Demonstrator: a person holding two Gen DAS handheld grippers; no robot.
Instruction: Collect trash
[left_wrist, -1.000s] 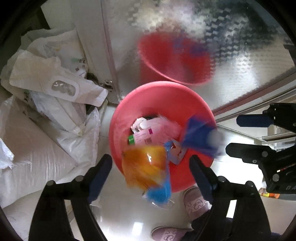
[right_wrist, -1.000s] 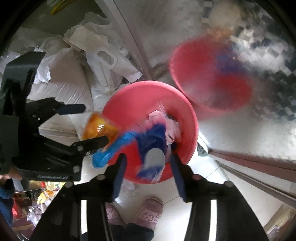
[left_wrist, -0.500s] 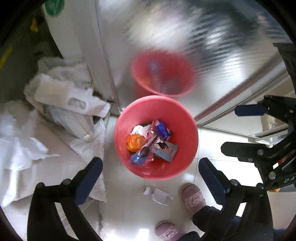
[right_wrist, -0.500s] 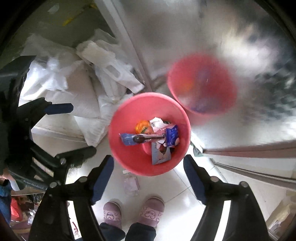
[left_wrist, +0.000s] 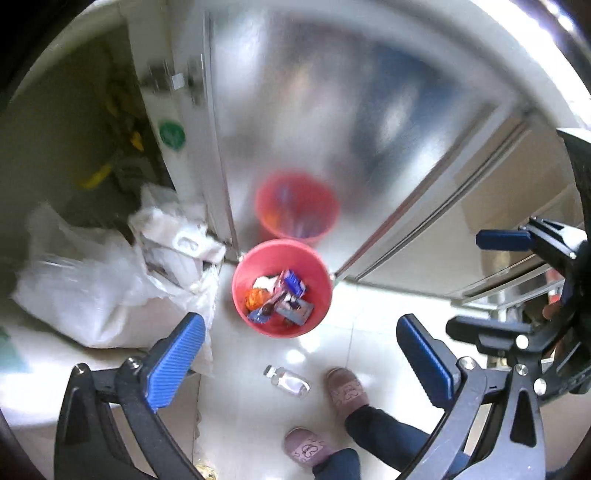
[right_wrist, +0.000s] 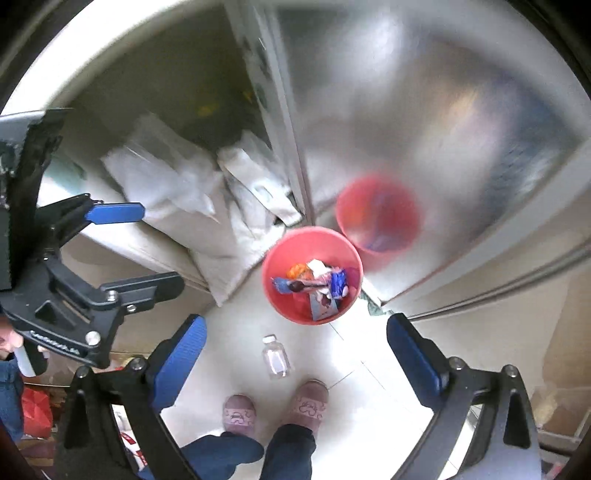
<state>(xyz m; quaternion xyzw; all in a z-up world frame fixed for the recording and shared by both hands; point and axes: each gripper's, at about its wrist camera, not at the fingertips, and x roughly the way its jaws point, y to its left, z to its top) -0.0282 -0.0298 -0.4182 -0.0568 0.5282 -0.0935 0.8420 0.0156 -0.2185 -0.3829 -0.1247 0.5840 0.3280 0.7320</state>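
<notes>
Left gripper (left_wrist: 301, 354) spread wide, empty; right gripper (right_wrist: 295, 354) opening, empty; red bucket (left_wrist: 282, 288) with wrappers, clear bottle (left_wrist: 288, 380) on floor; red bag (right_wrist: 35, 411) only in right view.

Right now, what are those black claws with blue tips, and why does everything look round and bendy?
Those claws are two grabbing tools a person holds, one in each hand. Each has a small camera looking down along its fingers through a lens that bends the picture. One picture comes from the left gripper, the other from the right gripper. Both are empty; the right one's jaws are opening wider. Below on the white floor stands a red bin filled with wrappers, its reflection showing in the shiny door behind. A small clear bottle lies on the floor near the person's pink slippers. White bags sit beside the bin.
</notes>
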